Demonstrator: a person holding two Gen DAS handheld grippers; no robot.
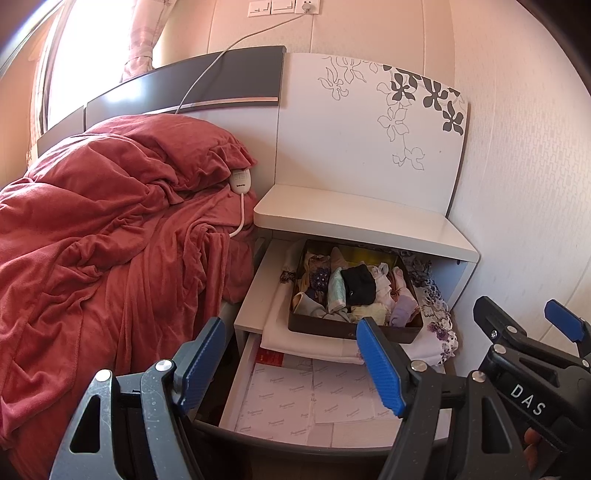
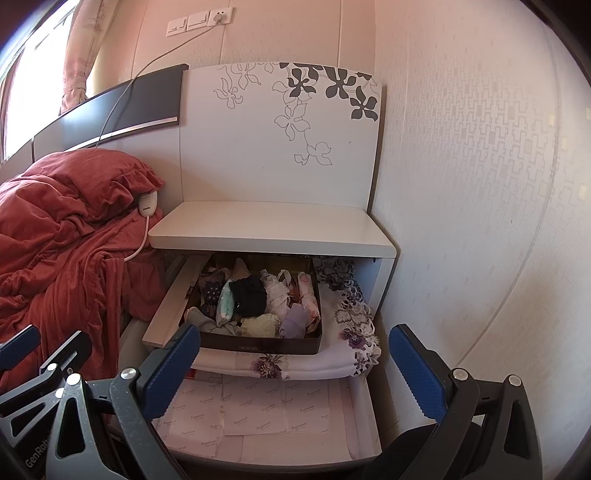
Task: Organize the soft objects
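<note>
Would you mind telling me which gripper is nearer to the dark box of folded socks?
Neither clearly; the difference is too small to call. The left gripper and the right gripper both hover open just in front of the box, in the upper drawer.

We see a bedroom with pale patterned wallpaper [image 2: 480, 166] on the right and padded wall panels [image 1: 369, 26] at the far side. A white bedside cabinet [image 2: 273, 229] stands against a white back panel with grey flower prints [image 1: 369, 122]. To the left lies a bed under a rumpled red blanket [image 1: 92, 229], its dark headboard [image 1: 184, 85] behind. Far left, sunlight pours through a window [image 1: 88, 48] beside a pink curtain [image 1: 142, 33]
</note>
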